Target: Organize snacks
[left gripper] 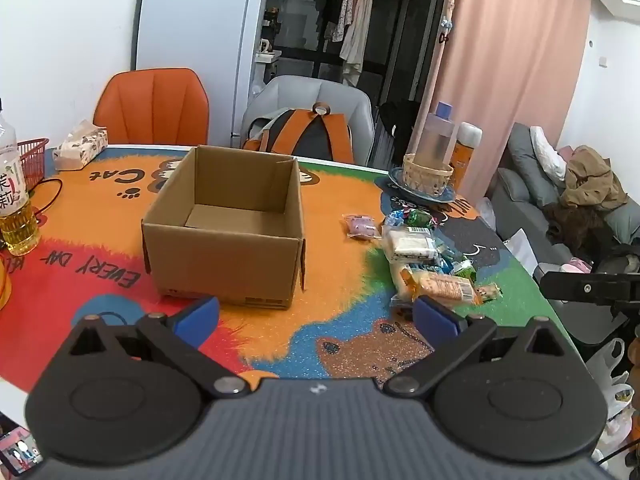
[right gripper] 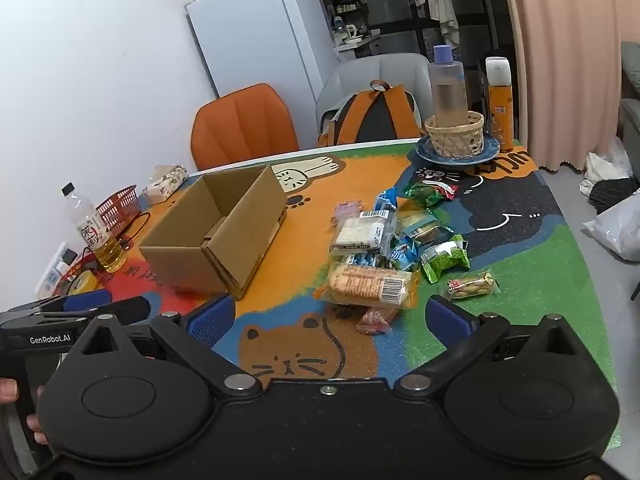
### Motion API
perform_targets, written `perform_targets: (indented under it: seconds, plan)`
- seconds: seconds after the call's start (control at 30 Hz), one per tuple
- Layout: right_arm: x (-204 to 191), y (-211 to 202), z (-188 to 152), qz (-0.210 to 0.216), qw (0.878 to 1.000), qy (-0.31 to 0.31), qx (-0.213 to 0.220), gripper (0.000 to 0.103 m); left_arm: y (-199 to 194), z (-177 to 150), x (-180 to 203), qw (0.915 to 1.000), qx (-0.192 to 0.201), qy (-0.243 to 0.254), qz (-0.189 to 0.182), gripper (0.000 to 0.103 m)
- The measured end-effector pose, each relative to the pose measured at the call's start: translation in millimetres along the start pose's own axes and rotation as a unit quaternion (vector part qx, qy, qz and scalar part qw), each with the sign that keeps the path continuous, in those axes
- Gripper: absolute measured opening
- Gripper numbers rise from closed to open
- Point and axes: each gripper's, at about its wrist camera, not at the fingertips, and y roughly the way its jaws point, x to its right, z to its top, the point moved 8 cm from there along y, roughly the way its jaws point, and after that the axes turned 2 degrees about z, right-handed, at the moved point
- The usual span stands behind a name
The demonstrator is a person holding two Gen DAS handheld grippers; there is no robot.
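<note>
Blue-padded fingers of the left gripper (left gripper: pixel 316 316) stand wide apart over the colourful cartoon-cat table mat (left gripper: pixel 328 344), with nothing between them. Just beyond its left finger sits the open brown cardboard box (left gripper: pixel 224 256), upright and with only bare cardboard showing inside. To the right of the box lies the loose heap of wrapped snacks (left gripper: pixel 424 256), well apart from the box wall; a small pink packet (left gripper: pixel 362 226) lies nearest the box.

Seen from the right wrist, the right gripper (right gripper: pixel 332 316) is likewise spread wide and holds nothing, hovering near the long orange-and-clear biscuit packet (right gripper: pixel 370 284) at the near edge of the pile. A green crinkled snack bag (right gripper: pixel 446 260) and a small clear packet of peanuts (right gripper: pixel 474 285) lie to that packet's right, on the green part of the mat. At the table's far corner a woven bamboo basket (right gripper: pixel 454 136) holding a clear bottle with a purple cap (right gripper: pixel 446 84) rests on a blue plate (right gripper: pixel 490 152).
</note>
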Motion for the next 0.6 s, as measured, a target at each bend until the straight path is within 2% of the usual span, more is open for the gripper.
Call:
perform_targets:
  seconds: [0.1,0.17,0.37,0.6]
  plan:
    - [2.1,-1.6,1.2,-0.006,1.000,0.002,0.003,0.103,0.3,-0.8,-1.2,1.0000,-0.007,-0.002,0.000,0.103]
    - [-4.0,1.3,1.9,-0.016,1.000,-0.016,-0.011,0.103,2.8,-0.2,-2.8,0.9999,-0.013,-0.002,0.004,0.103]
    - [-0.3,-3.3,-1.0,-0.008,1.000,-0.008,-0.004,0.103,2.5,0.8,11.8,0.9999,-0.009,0.010,0.003,0.103]
    - [-4.2,3.0,-4.9,-0.014,0.999,-0.024,-0.019,0.103,-2.4,0.3,5.5,1.0000,-0.001,-0.002,-0.005,0.103]
